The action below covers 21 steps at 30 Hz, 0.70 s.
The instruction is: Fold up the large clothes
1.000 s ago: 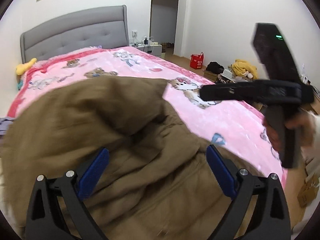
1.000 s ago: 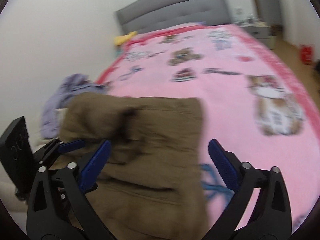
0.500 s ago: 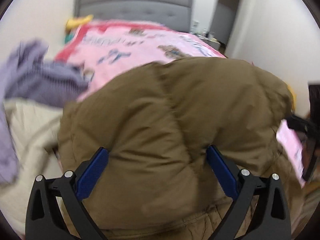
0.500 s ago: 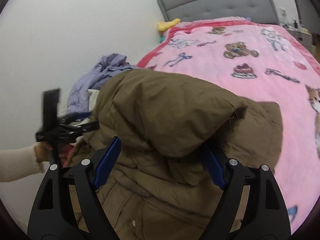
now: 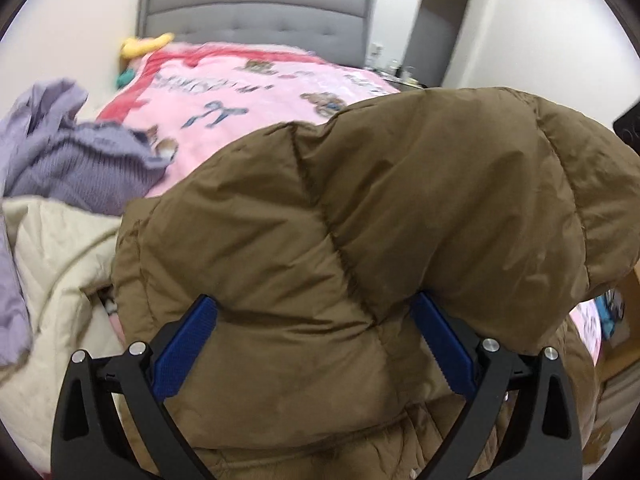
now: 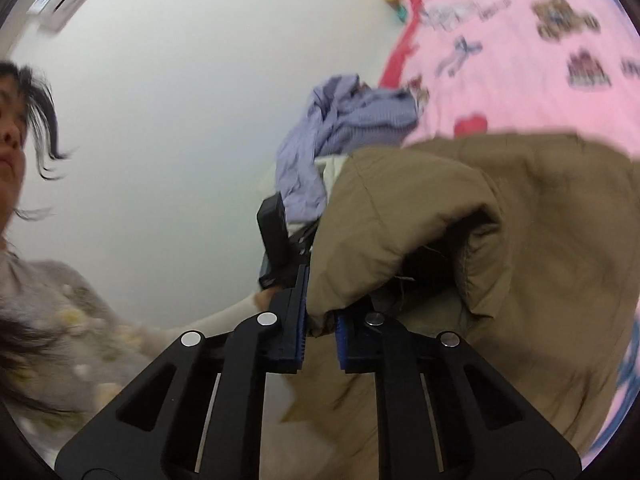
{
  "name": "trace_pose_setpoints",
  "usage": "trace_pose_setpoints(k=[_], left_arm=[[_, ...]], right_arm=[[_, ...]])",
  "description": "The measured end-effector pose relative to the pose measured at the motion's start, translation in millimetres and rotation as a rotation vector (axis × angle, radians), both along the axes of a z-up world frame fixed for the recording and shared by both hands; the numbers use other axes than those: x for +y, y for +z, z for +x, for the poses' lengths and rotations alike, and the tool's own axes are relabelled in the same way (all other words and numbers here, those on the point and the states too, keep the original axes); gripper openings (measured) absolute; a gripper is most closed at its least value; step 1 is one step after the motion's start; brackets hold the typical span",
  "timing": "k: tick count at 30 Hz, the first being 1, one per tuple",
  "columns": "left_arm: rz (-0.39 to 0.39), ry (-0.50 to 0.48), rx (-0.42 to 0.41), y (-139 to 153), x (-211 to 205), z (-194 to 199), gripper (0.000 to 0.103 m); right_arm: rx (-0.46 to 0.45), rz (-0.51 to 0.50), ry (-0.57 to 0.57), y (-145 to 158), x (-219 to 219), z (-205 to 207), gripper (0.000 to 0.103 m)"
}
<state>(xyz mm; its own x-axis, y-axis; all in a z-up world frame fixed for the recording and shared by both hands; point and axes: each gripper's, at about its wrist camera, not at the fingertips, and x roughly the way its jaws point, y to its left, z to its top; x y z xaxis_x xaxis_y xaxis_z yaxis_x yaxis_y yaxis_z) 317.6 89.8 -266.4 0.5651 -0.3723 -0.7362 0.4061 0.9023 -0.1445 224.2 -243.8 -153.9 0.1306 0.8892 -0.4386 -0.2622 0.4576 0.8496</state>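
Note:
A puffy brown jacket (image 5: 360, 220) is bunched up over the near part of the bed. In the left wrist view it bulges between and over my left gripper's (image 5: 314, 302) blue pads (image 5: 188, 344), which stand wide apart without squeezing it, so that gripper is open. In the right wrist view my right gripper (image 6: 320, 304) has its jaws closing tight on a folded edge of the jacket (image 6: 500, 280), beside a dark sleeve or hood opening. The left gripper's black body (image 6: 276, 240) shows just behind that edge, partly hidden by fabric.
A pink cartoon blanket (image 5: 248, 92) covers the bed up to a grey headboard (image 5: 256, 12). A lilac garment (image 5: 72, 160) and a cream quilted one (image 5: 52, 264) lie piled at the left. The person's sleeve and torso (image 6: 60, 320) fill the right wrist view's left side.
My right gripper went from wide open to shut on the jacket's edge and swung left and upward. My left gripper swung left toward the headboard, with the jacket now bulging between its fingers.

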Motion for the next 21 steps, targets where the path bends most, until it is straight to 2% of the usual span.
trace_pose_setpoints(k=[2,5,7,9,10,11,12,13,14,15,17,18,21], left_arm=[[0.021,-0.031,-0.009,2,-5,-3,0.097],[0.044,-0.057,0.016,-6,-11,2,0.097],[0.045,-0.066,0.040,-14,-15,9,0.097],[0.059,-0.062,0.042,-18,-20,16,0.098],[0.065,-0.061,0.043,-19,-22,18,0.098],[0.070,-0.058,0.046,-20,-24,20,0.098],[0.074,-0.050,0.047,-19,-24,22,0.098],[0.073,-0.043,0.051,-18,-23,24,0.098],[0.069,-0.036,0.054,-17,-22,24,0.098],[0.063,-0.029,0.052,-14,-21,24,0.098],[0.039,-0.013,0.043,-8,-16,26,0.098],[0.030,-0.008,0.038,-4,-16,26,0.098],[-0.010,-0.014,0.016,11,-19,27,0.098]], right_arm=[[0.082,-0.061,-0.058,-11,-12,-1,0.009],[0.193,-0.181,-0.226,-49,-46,10,0.009],[0.252,-0.190,-0.312,-76,-61,21,0.009],[0.213,-0.214,-0.336,-91,-61,37,0.009],[0.183,-0.276,-0.317,-93,-53,46,0.010],[0.178,-0.313,-0.308,-94,-49,50,0.020],[0.181,-0.342,-0.307,-93,-46,53,0.025],[0.184,-0.310,-0.315,-88,-47,54,0.030],[0.177,-0.284,-0.321,-84,-50,54,0.041],[0.149,-0.262,-0.333,-75,-55,50,0.047],[0.044,-0.242,-0.340,-51,-65,38,0.071],[-0.007,-0.250,-0.328,-44,-67,32,0.075],[-0.141,-0.377,-0.256,-34,-59,20,0.080]])
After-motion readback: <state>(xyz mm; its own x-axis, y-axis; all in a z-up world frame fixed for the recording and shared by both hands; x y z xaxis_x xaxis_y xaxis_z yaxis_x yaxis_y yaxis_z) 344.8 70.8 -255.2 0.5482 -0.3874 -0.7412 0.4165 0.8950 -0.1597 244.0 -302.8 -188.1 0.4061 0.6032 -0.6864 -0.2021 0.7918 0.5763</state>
